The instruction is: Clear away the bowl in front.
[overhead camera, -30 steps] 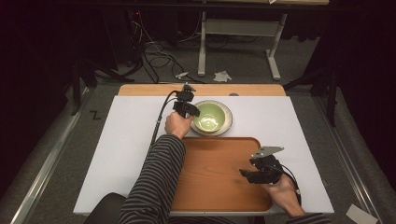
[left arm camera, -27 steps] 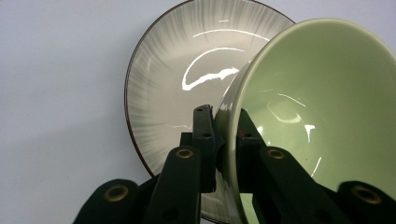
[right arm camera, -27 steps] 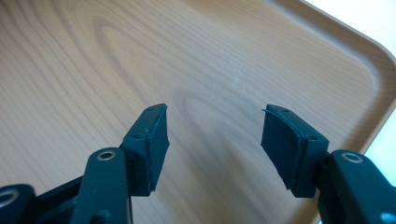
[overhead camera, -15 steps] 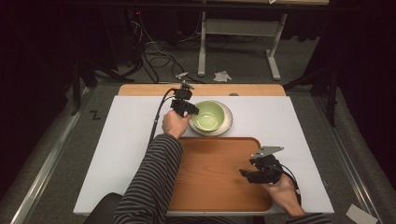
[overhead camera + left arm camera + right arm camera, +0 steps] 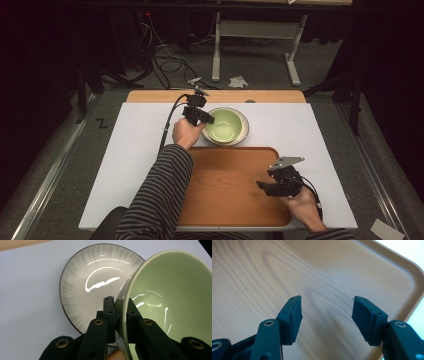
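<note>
Black "Z" mark (image 5: 102, 123) on grey floor, left of table.

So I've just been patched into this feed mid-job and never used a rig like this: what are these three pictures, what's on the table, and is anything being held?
There is no robot arm here. A person holds a two-jaw gripper in each hand at a white table.

The high view looks down from above the person's side. The other two pictures come from cameras riding on the grippers, looking along their black jaws.

On the table lie a wooden tray, near the person, and beyond it a grey streaked plate.

The left gripper is shut on the rim of a green bowl, one jaw inside and one outside. Its own view shows the bowl tilted over the plate.

The right gripper is over the tray, jaws open, with nothing between them.
</note>
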`<state>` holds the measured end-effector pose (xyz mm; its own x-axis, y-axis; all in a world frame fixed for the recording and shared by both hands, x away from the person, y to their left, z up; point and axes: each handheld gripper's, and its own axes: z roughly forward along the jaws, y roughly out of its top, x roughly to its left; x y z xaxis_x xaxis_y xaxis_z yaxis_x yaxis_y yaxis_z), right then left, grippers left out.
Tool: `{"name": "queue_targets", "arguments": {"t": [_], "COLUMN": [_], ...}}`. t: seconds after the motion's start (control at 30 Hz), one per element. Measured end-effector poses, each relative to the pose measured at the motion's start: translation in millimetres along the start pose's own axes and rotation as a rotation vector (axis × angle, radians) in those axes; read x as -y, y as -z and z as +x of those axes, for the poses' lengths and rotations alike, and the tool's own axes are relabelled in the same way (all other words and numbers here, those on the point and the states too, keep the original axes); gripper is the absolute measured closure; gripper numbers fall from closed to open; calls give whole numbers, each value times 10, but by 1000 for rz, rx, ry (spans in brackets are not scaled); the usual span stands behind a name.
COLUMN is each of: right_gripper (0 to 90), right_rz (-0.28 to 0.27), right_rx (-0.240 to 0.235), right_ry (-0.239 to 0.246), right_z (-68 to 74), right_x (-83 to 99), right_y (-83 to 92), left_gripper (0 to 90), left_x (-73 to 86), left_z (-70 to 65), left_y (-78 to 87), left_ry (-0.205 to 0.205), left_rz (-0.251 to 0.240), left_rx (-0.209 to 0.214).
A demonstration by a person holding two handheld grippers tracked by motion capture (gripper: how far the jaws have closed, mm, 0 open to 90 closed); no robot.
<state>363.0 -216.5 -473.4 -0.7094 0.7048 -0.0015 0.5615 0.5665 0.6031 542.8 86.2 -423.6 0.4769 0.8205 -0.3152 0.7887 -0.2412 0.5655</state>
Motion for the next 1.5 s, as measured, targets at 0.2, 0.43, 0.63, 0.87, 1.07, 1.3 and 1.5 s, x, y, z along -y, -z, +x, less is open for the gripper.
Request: {"name": "queue_targets", "arguments": {"t": [0.2,0.43,0.63,0.87,1.07,1.3,1.5], "right_gripper": [427,427,427,427,427,427,427], "right_rz": [9,9,1,6,8,2,3], "right_rx": [4,6,5,10,6,3,7], "right_ry": [-4,-9,2,-2,-2,1,0], "right_z": [-5,-5,-3,6,-2,0,6], "right_x": [-5,-3,1,-5,-3,1,-4], "right_y": [1,3,3,-2,-1,2,-6], "left_gripper": [831,831,830,830,830,830,830], "left_x": [8,22,40,57,72,96,128], "left_z": [-38,-103,-140,-182,-207,-239,-280], "left_y": [44,106,155,192,222,263,316], "left_ry": [-24,-55,-80,-98,-104,-126,-137], "left_rz": [8,16,31,32,39,48,47], "left_rx": [19,38,44,67,92,102,120]}}
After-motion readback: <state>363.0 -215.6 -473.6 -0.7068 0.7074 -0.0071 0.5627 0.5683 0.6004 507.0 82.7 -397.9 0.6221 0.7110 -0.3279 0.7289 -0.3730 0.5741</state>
